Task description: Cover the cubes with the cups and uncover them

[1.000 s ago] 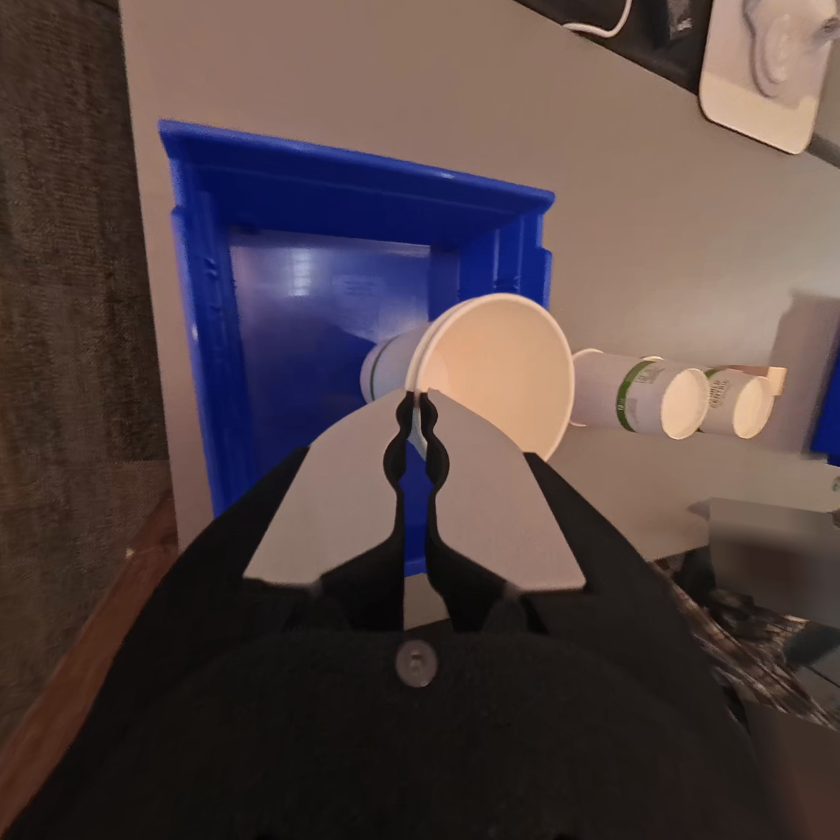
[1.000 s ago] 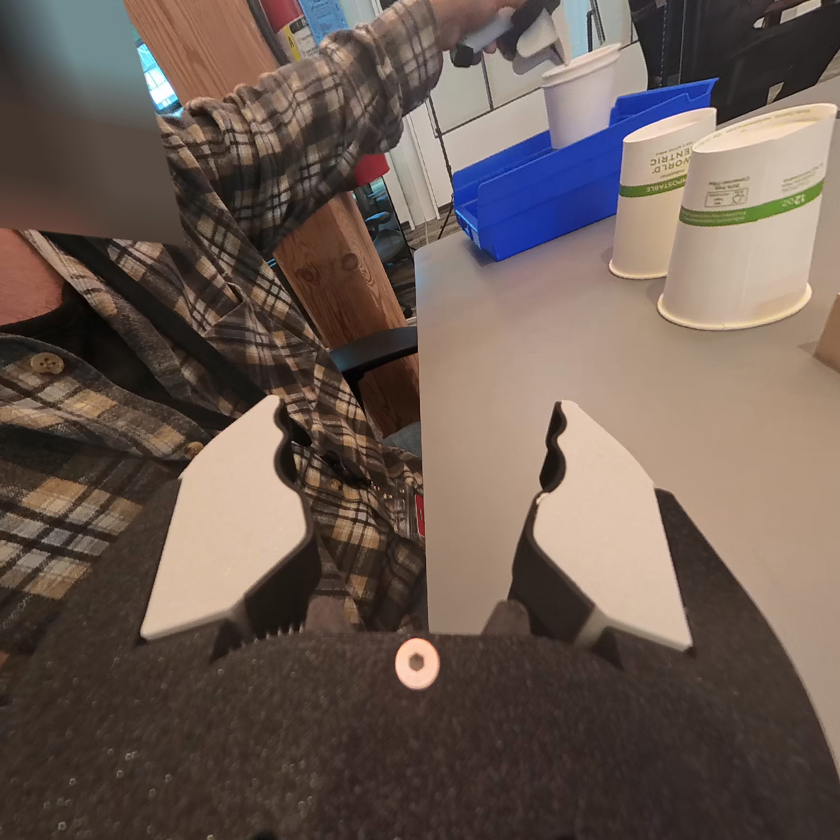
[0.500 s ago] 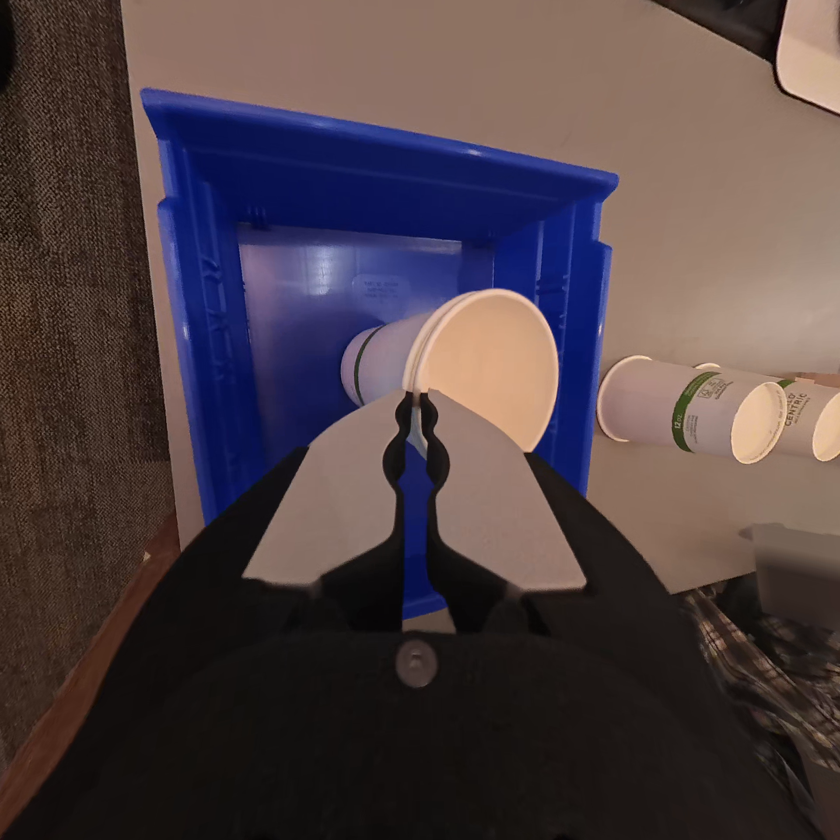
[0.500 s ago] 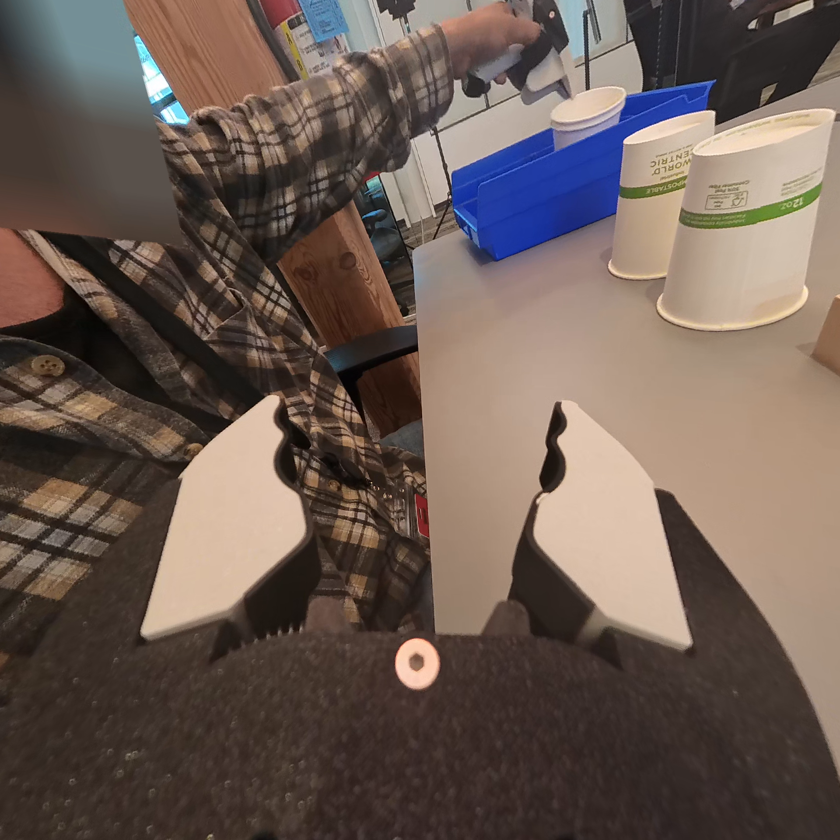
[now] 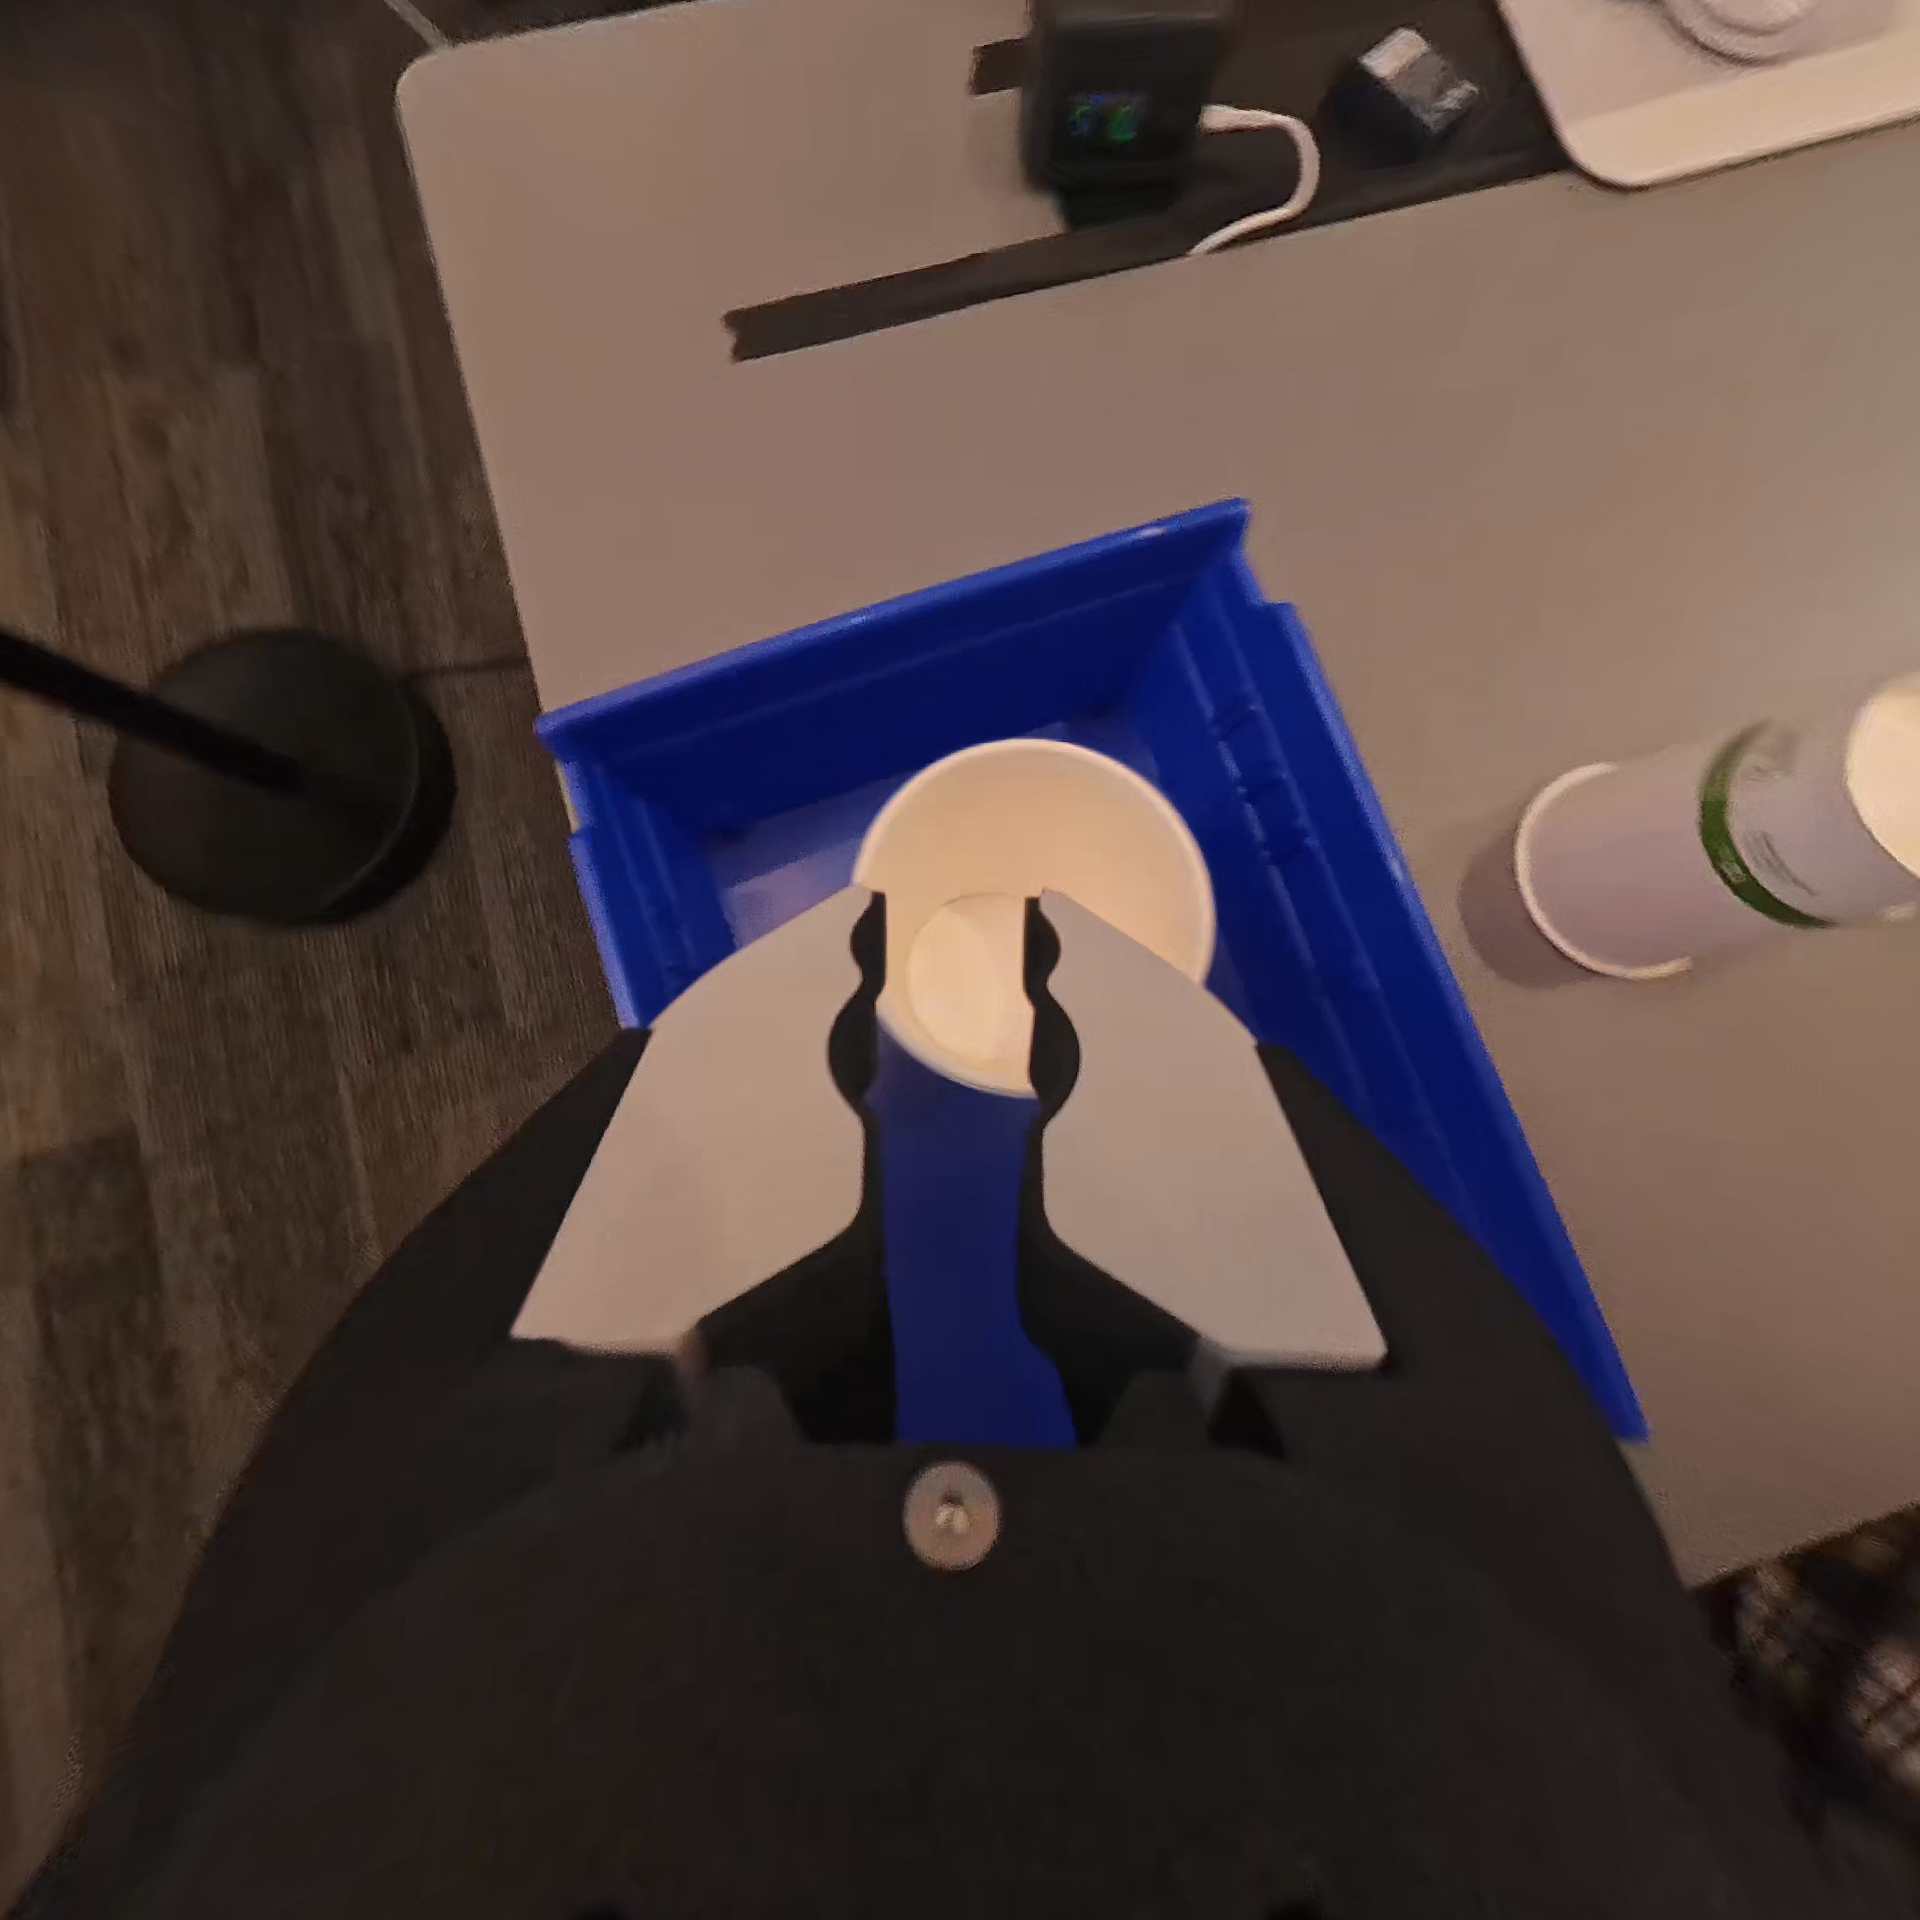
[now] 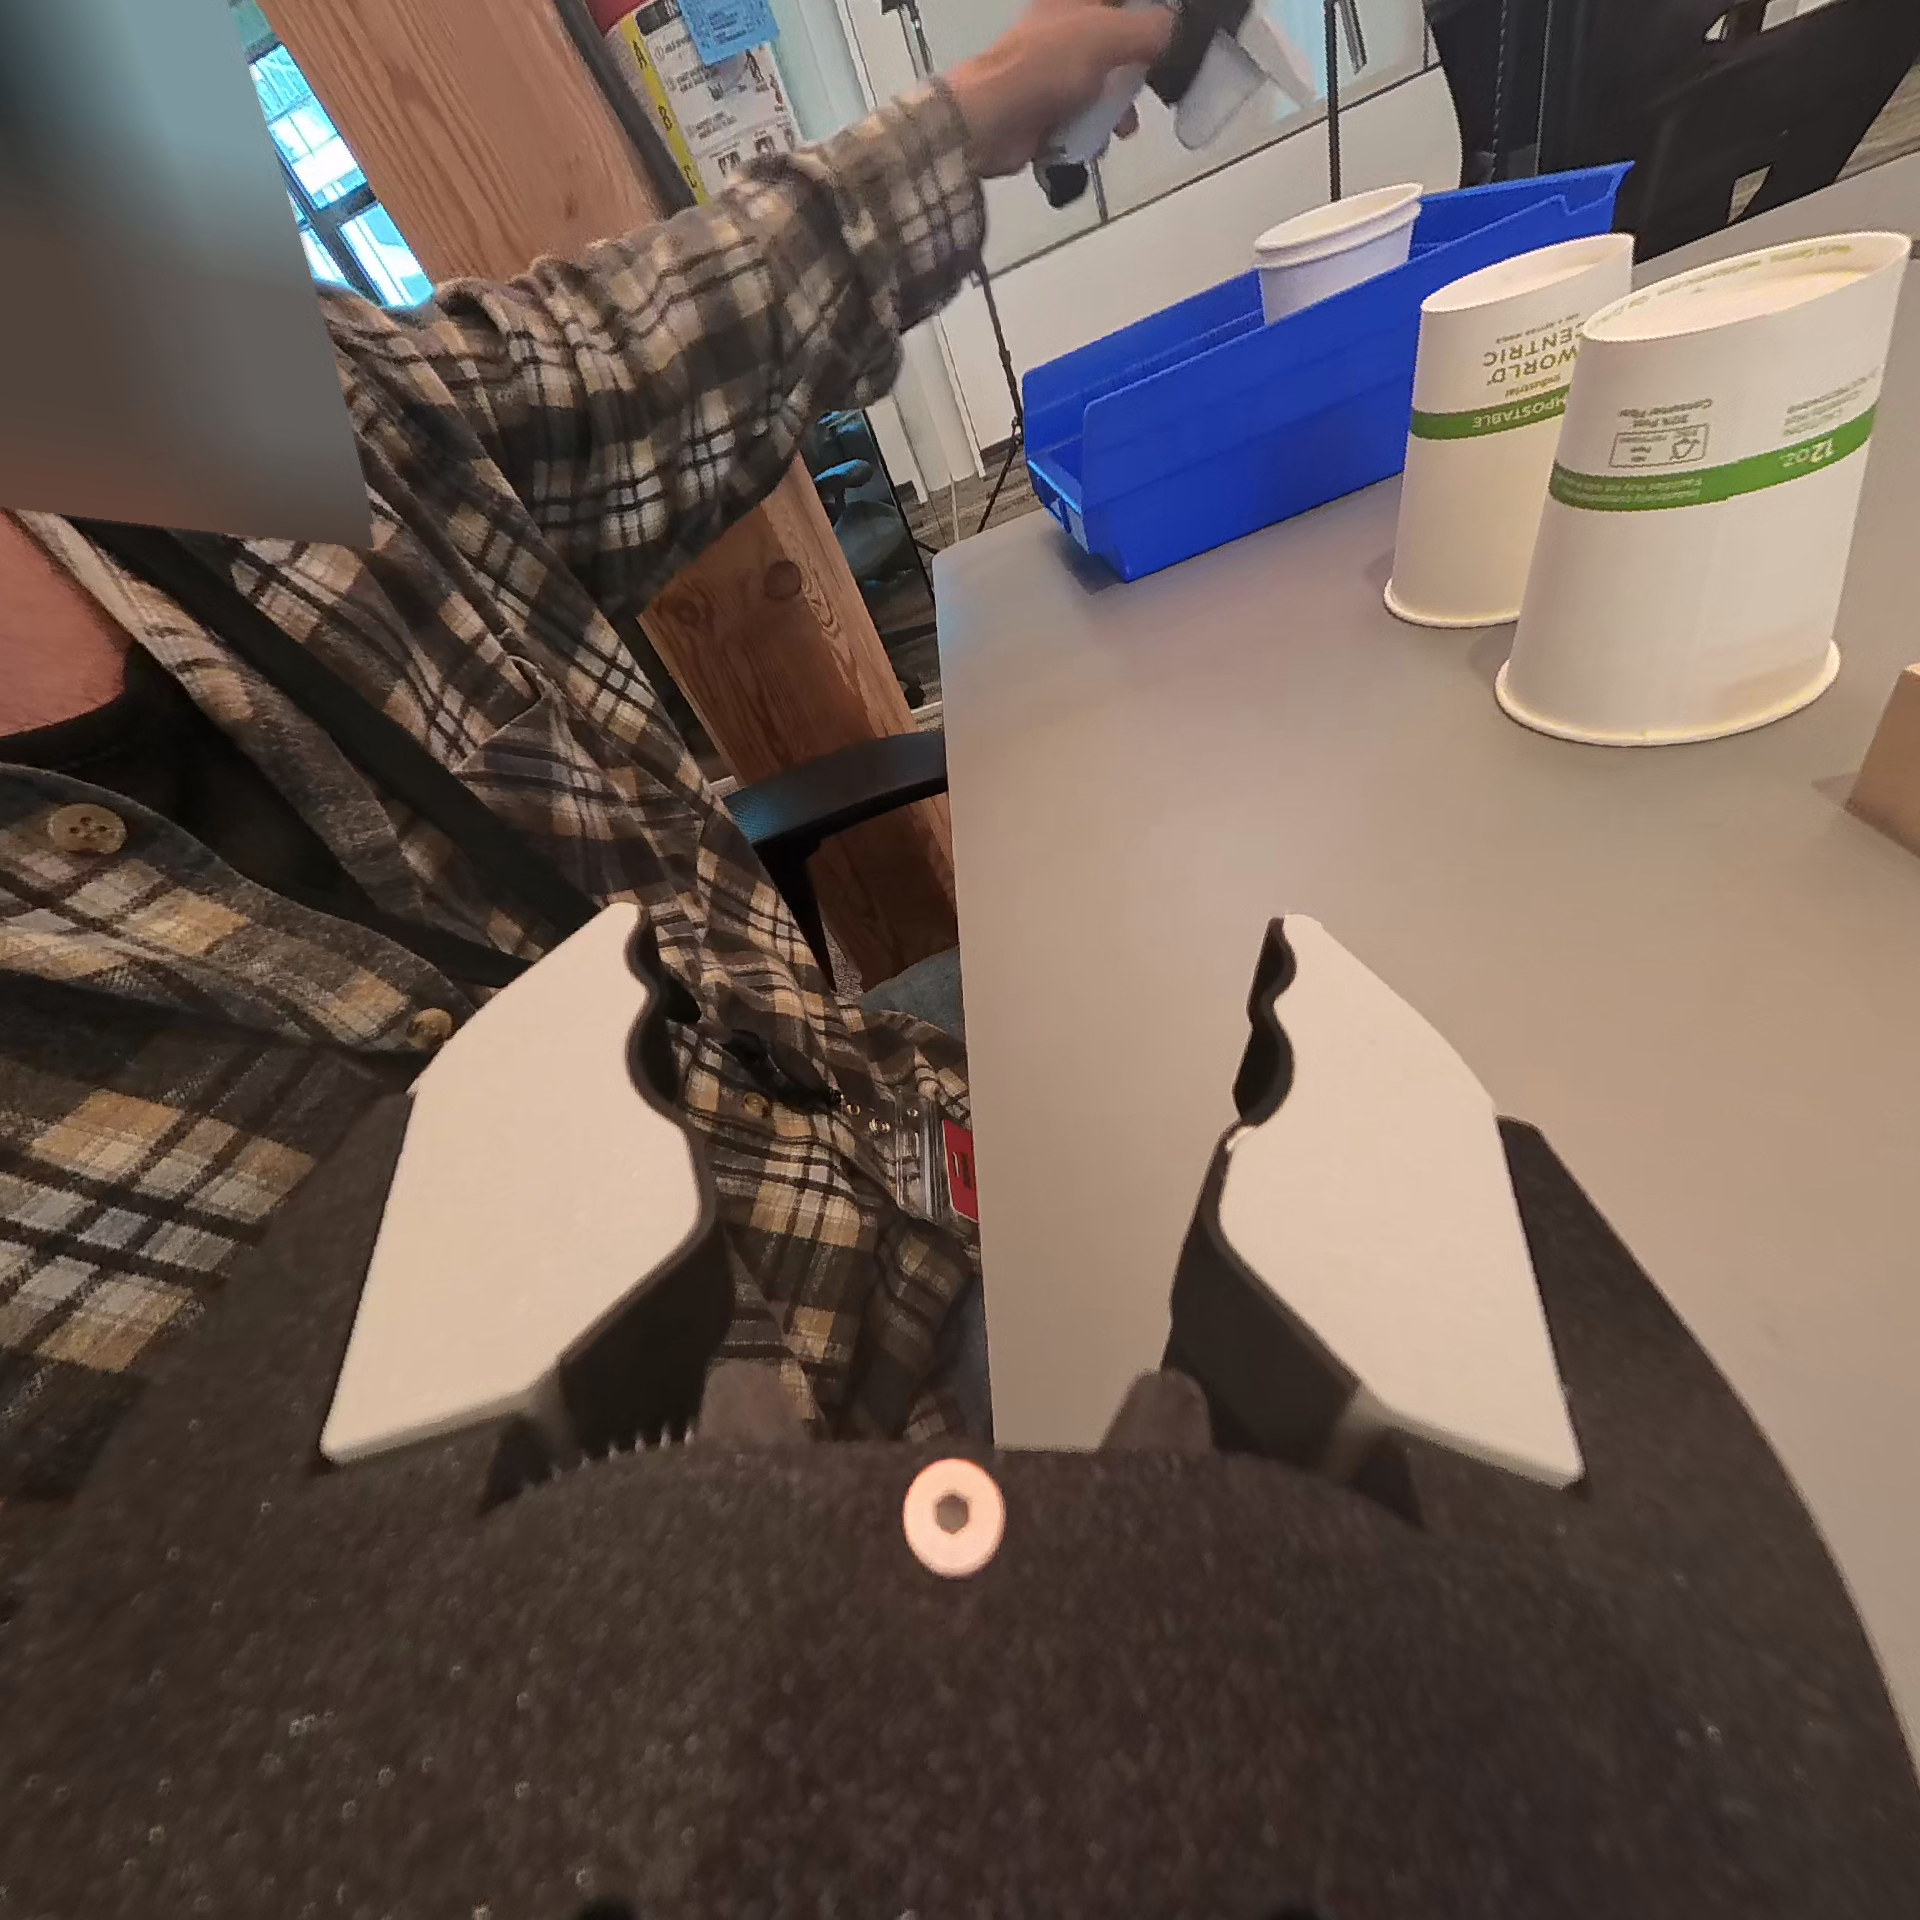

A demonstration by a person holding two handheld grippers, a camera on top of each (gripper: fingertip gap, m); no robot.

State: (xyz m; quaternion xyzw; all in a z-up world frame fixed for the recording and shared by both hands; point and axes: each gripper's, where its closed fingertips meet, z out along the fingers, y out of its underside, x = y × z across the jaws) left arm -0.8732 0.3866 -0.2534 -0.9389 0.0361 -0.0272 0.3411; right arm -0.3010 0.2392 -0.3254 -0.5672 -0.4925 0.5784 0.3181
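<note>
My left gripper [image 5: 954,906] looks straight down, with its jaws a little apart and nothing between them. Below the tips stands a white cup [image 5: 1034,914], mouth up, inside the blue bin [image 5: 1314,831]. From the right wrist view the gripper is raised above this cup and does not touch it. The bin sits near the corner of the grey table [image 5: 1403,416]. To the right of my claw two more cups stand upside down on the table; the nearer cup [image 5: 1683,868] is blurred and the second one is cut off by the picture edge. Far ahead of the claw I see a dark device with a white cable [image 5: 1262,182], and on the floor to the left a round black stand base [image 5: 281,774].

My right gripper [image 6: 961,971] is wide open and holds nothing; it hangs at the table edge. Ahead and to the right of it stand the two inverted cups [image 6: 1704,520], close together, with green bands. They stand between this claw and the bin. A brown block [image 6: 1891,764] shows only as a corner at the right edge, so I cannot say if it is a cube. No cube is visible under the cups. A person's plaid sleeve [image 6: 644,343] fills the left side.
</note>
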